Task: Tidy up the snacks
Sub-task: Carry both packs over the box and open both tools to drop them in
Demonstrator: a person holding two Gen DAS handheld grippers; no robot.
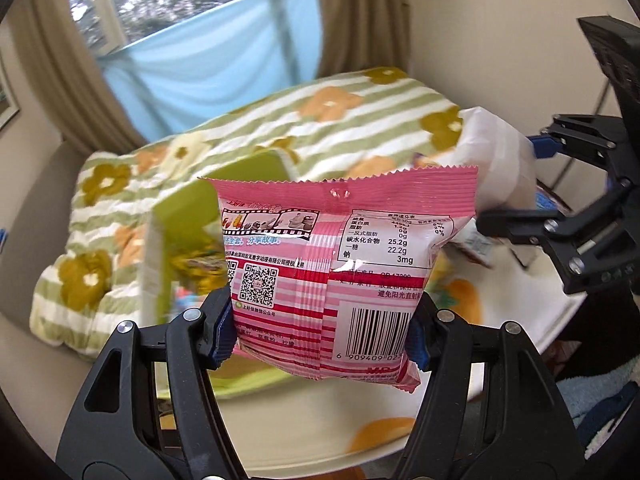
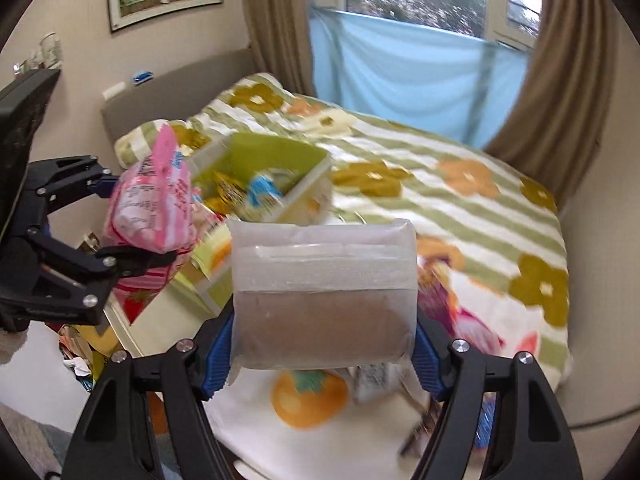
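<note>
My left gripper (image 1: 322, 330) is shut on a pink snack bag (image 1: 340, 264) with a barcode and holds it upright above the table. The same pink bag (image 2: 152, 204) shows in the right wrist view, in the left gripper (image 2: 132, 220). My right gripper (image 2: 324, 356) is shut on a frosted white packet (image 2: 324, 292) with a brown snack inside. That packet (image 1: 496, 160) shows at the right of the left wrist view, in the right gripper (image 1: 508, 184). A green box (image 2: 276, 156) behind both bags holds several snack packs; it also shows blurred in the left wrist view (image 1: 188, 216).
A white table with an orange fruit print (image 2: 308, 400) lies below both grippers. More snack packs (image 2: 460, 304) lie at its right. Behind is a bed with a green striped flower blanket (image 2: 460, 200). A window with curtains is at the back.
</note>
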